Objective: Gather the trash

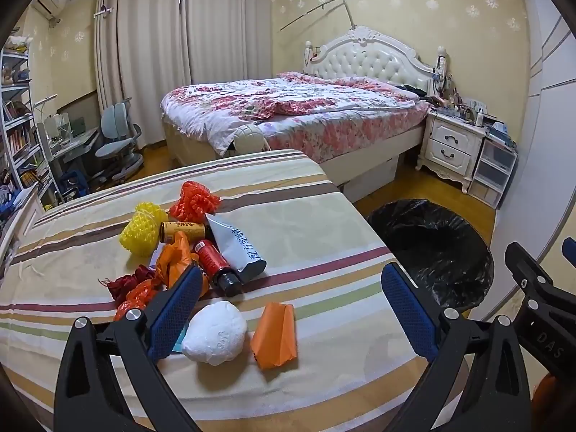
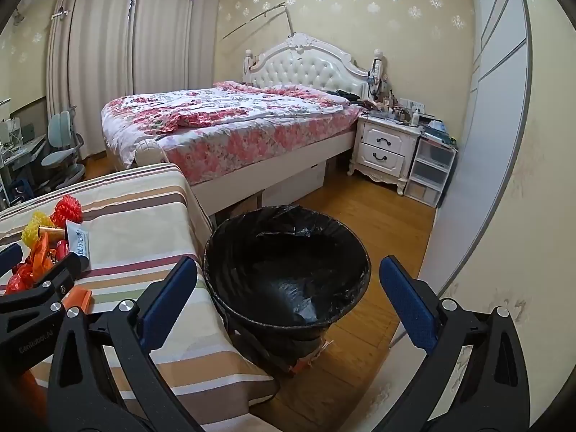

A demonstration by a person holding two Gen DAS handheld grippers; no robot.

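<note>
Black plastic lining the round trash bin (image 2: 288, 270) shows only its own crumpled folds at the bottom, so as far as the right wrist view reveals, nothing has gone in and the collecting looks barely begun. The bin stands on the wooden floor (image 2: 378, 223) just beside the striped-cloth counter (image 1: 306, 208), where all the litter lies. Nearest the left gripper (image 1: 291, 302) are a white crumpled paper ball (image 1: 215, 334) and, just beside it, a folded orange paper piece (image 1: 275, 334); both sit between its wide-open jaws, which grip nothing. Farther back is a touching heap: a yellow foam fruit net (image 1: 142, 228), a red-orange foam fruit net (image 1: 194, 196), a small gold can (image 1: 181, 231), a red bottle with a black cap (image 1: 216, 264), a flattened white tube with printed characters (image 1: 239, 248), and crinkled orange and red plastic wrappers (image 1: 172, 266). The right gripper (image 2: 284, 295) hangs over the bin's near side, jaws likewise spread apart and empty. By my judgement every piece remains to be picked up and dropped in, with the paper ball or the orange paper the likeliest first pick.
</note>
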